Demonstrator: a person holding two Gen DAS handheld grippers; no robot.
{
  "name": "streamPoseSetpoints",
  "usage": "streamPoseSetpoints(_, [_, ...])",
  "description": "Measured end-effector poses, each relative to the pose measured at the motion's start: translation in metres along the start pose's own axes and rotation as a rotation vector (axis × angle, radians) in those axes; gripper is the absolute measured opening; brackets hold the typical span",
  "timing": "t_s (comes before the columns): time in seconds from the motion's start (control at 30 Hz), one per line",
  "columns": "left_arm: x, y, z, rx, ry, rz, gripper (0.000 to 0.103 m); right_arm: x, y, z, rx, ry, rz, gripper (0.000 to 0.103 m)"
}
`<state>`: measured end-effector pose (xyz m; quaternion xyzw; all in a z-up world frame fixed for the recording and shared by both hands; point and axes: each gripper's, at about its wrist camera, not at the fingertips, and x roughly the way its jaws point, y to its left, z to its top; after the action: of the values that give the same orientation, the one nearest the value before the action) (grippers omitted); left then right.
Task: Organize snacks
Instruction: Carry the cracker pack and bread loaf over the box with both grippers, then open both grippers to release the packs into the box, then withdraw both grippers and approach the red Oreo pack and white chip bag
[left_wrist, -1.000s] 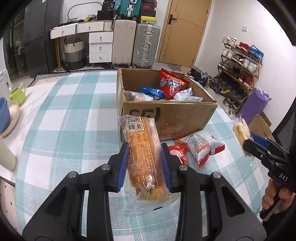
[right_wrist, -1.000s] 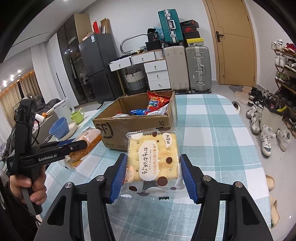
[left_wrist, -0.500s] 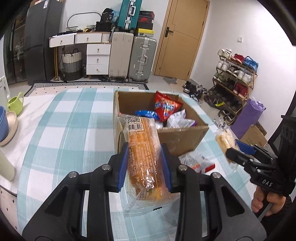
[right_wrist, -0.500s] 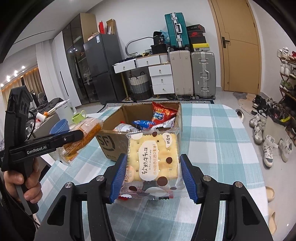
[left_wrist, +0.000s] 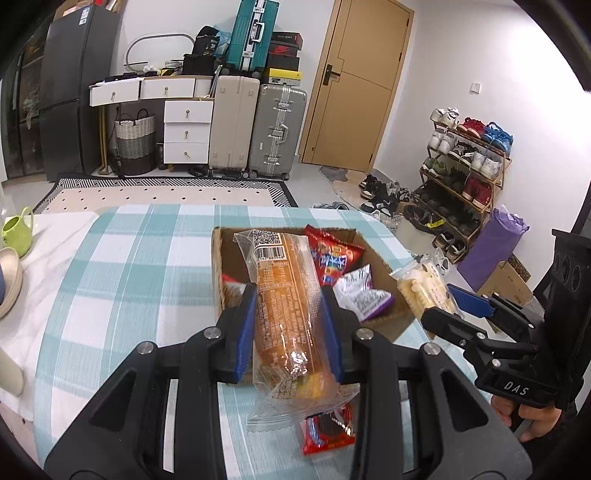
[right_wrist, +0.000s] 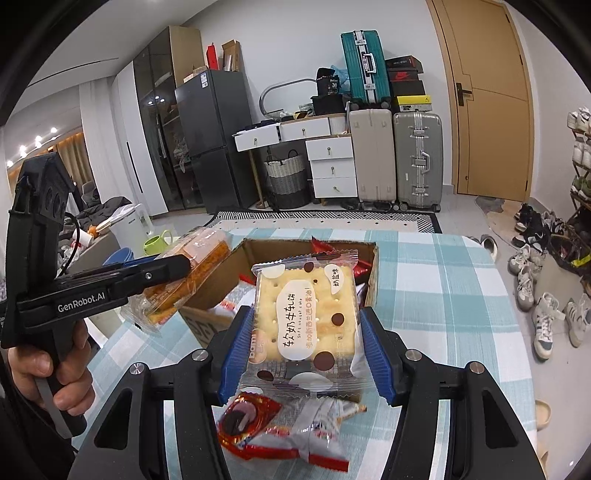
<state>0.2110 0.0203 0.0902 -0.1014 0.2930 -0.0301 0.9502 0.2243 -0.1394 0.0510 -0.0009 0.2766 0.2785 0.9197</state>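
Note:
My left gripper (left_wrist: 289, 306) is shut on a long orange bread roll in clear wrap (left_wrist: 284, 314) and holds it high over the near edge of the open cardboard box (left_wrist: 217, 258). My right gripper (right_wrist: 301, 334) is shut on a square pack of nougat crackers (right_wrist: 304, 321), held above the box's near right corner (right_wrist: 371, 273). The box holds several snack bags, among them a red one (left_wrist: 332, 258) and a white and purple one (left_wrist: 360, 293). Each gripper shows in the other's view, the left one (right_wrist: 173, 266) and the right one (left_wrist: 439, 306).
A red snack pack (left_wrist: 327, 430) and a white and red bag (right_wrist: 317, 424) lie on the checked tablecloth (left_wrist: 129, 277) below the grippers. A green watering can (left_wrist: 16, 230) and bowls (left_wrist: 7, 277) stand at the table's left. Suitcases, drawers and a shoe rack are behind.
Both grippers have risen and moved forward with their snacks, from in front of the box to above its near edge. The loose packs on the table now lie beneath them.

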Motion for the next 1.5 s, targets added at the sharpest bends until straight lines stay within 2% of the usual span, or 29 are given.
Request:
streamPoseSetpoints(0.43, [0.049,0.003,0.03,-0.001,0.007,0.033,0.029,0.042,-0.006,0.028,0.009,-0.011,0.018,0.058])
streamPoseSetpoints(0.73, [0.087,0.004,0.032,0.047,0.024,0.061,0.029,0.073,-0.003,0.031,-0.02,0.018,0.01,0.058])
streamPoseSetpoints(0.97, [0.112,0.017,0.025,0.01,0.068,0.069,0.03,0.091,-0.012,0.028,-0.018,0.037,-0.001,0.058])
streamPoseSetpoints(1.03, [0.115,0.02,0.023,0.014,0.079,0.084,0.03,0.085,-0.01,0.025,-0.049,0.026,-0.004,0.062])
streamPoseSetpoints(1.1, [0.111,0.02,0.02,0.032,0.072,0.084,0.031,0.077,-0.009,0.023,-0.069,0.005,-0.03,0.07])
streamPoseSetpoints(1.13, [0.106,0.019,0.019,0.04,0.064,0.084,0.038,0.07,-0.009,0.022,-0.078,-0.011,-0.032,0.077])
streamPoseSetpoints(1.17, [0.103,0.019,0.018,0.044,0.058,0.08,0.052,0.065,-0.009,0.02,-0.081,-0.015,-0.033,0.08])
streamPoseSetpoints(1.2, [0.099,0.018,0.018,0.044,0.055,0.078,0.059,0.06,-0.01,0.02,-0.08,-0.014,-0.044,0.081])
streamPoseSetpoints(1.23, [0.094,0.019,0.017,0.04,0.049,0.077,0.074,0.056,-0.011,0.019,-0.078,-0.011,-0.057,0.083])
streamPoseSetpoints(1.27, [0.09,0.019,0.015,0.035,0.044,0.079,0.083,0.052,-0.013,0.019,-0.075,-0.008,-0.064,0.09])
streamPoseSetpoints(1.33, [0.078,0.019,0.013,0.027,0.042,0.077,0.084,0.039,-0.019,0.014,-0.052,-0.005,-0.071,0.102])
streamPoseSetpoints(1.43, [0.059,0.02,0.006,0.019,0.045,0.102,0.102,0.019,-0.025,0.006,-0.029,-0.007,-0.062,0.102])
streamPoseSetpoints(1.5, [0.044,0.021,0.0,0.015,0.025,0.126,0.102,0.006,-0.032,-0.002,-0.001,0.005,-0.069,0.102])
